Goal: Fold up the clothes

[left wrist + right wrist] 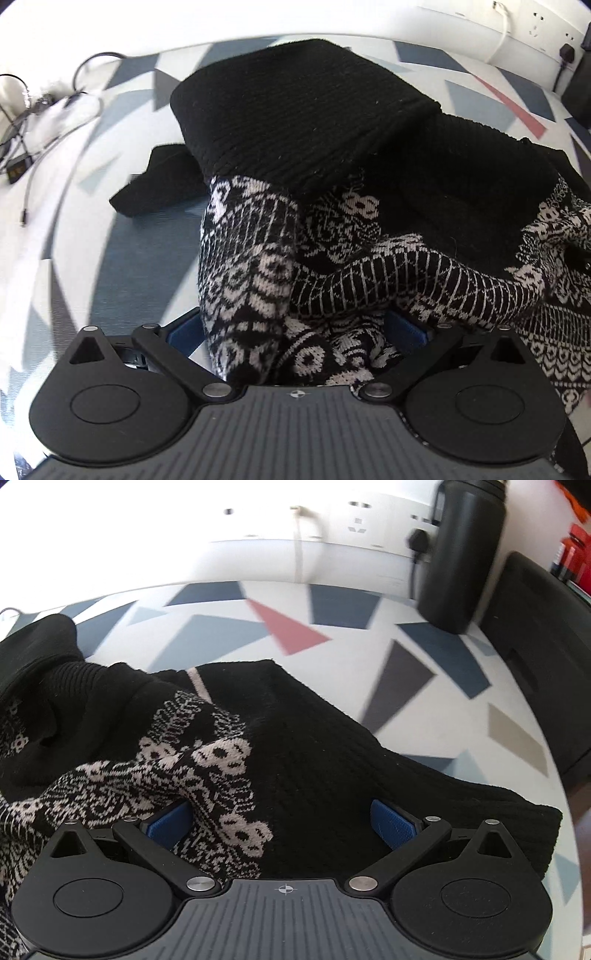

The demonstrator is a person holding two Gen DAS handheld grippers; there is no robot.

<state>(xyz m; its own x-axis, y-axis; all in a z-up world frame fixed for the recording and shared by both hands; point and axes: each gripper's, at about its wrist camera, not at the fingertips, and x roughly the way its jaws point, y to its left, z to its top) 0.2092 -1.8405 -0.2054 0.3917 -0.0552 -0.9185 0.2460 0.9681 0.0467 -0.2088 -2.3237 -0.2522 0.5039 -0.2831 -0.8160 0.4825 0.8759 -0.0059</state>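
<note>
Sweater (314, 122), black knit with a white-and-black patterned band, lies bunched across the cloth-covered table (147, 258), and you have both grippers pushed into it. Your left gripper (295, 328) sits at the near edge of the heap, its blue pads (402, 325) wide apart, with a thick roll of patterned knit filling the space between them; the jaws stand spread and do not pinch the fabric. A black ribbed panel is folded over on top, farther from you, and a black sleeve end (155, 184) pokes out flat on the table to its left. Loose cables (44, 122) lie on the table's far left side.

Your right gripper (280, 823) meets the same garment where the patterned band (207, 775) gives way to plain black knit. Its blue pads (391, 823) are also spread, with cloth lying between them and over the left one; nothing is clamped. Beyond the sweater, the tablecloth shows blue, grey, tan and red triangles (291, 627). A tall black bottle (461, 554) stands at the table's far right, near a white wall with sockets (358, 517) and a black plug (419, 539). A black box (535, 664) sits at the right edge.
</note>
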